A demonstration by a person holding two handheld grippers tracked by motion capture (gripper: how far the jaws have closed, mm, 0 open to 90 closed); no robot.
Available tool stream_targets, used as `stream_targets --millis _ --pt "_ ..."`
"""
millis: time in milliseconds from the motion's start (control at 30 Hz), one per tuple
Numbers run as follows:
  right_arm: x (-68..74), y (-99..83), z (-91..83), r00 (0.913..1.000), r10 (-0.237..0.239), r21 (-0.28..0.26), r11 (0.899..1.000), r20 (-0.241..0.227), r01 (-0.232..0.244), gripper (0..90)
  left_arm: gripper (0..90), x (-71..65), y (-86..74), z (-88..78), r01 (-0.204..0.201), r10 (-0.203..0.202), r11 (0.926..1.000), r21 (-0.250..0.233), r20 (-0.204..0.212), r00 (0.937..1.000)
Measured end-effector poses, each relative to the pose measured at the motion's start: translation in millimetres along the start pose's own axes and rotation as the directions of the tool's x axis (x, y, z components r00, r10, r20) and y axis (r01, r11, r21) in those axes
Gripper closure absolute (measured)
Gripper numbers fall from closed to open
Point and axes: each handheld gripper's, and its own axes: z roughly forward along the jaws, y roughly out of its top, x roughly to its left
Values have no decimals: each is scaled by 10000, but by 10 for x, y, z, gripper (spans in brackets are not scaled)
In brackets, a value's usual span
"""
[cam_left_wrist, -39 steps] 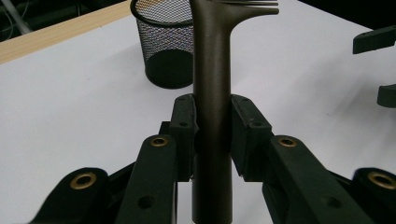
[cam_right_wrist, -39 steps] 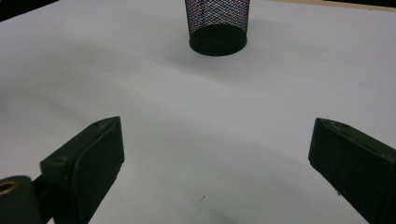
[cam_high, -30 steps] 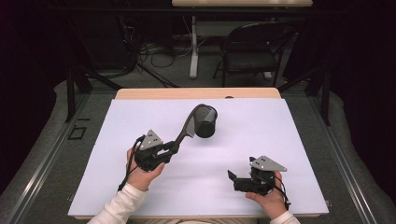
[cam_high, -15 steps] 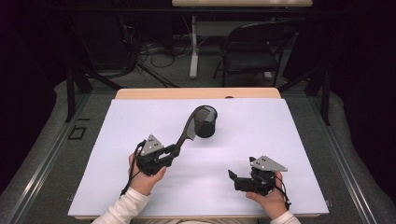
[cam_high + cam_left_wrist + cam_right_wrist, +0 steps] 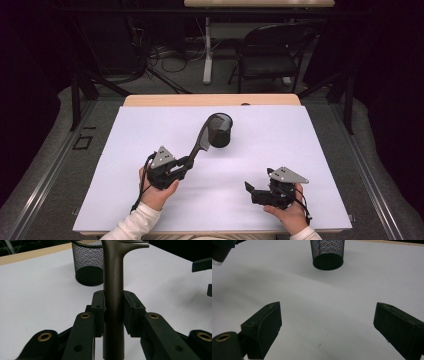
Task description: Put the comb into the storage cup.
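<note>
My left gripper (image 5: 186, 163) (image 5: 113, 305) is shut on the long handle of a dark brown-grey utensil (image 5: 199, 144) (image 5: 113, 285). The handle slants up and away from it, and its wider far end sits at the left rim of a black mesh cup (image 5: 222, 132) (image 5: 87, 262) standing upright on the white table cover. Whether the end is inside the cup I cannot tell. My right gripper (image 5: 248, 189) (image 5: 327, 322) rests low near the table's front right, open, with bare white surface between its jaws. The mesh cup (image 5: 327, 252) stands well ahead of it.
The white cover (image 5: 300, 150) spans most of the table, and a wooden strip (image 5: 210, 100) shows along the far edge. Beyond the table stand a folding chair (image 5: 272, 50) and floor cables. Part of the left gripper (image 5: 222, 251) shows in the right gripper view's top left corner.
The left hand has shifted very slightly with the utensil still in its grip. The right gripper has kept still.
</note>
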Motion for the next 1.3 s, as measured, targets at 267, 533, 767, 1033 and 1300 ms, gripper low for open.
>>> stream_targets --millis 267,533,767,1033,1300 --pt "1 2 -1 10000 52 25 10000 -19 -52 93 723 0 -10 -6 59 -60 9999 -137 -47 10000" --pt "3 2 9 10000 69 111 9999 -48 -68 146 723 -14 -20 5 27 -27 9999 -114 -40 10000" --pt "0 3 18 9998 148 150 9998 -92 -147 155 723 -30 -25 4 10 -10 9998 -223 -20 10000" --pt "5 29 -3 9994 303 190 9994 -143 -301 189 723 -40 -24 -4 -32 31 9995 -300 -44 10000" --pt "41 86 -26 9977 601 -31 9982 -308 -603 202 723 -55 -22 -9 -39 37 9992 -395 -57 10000"
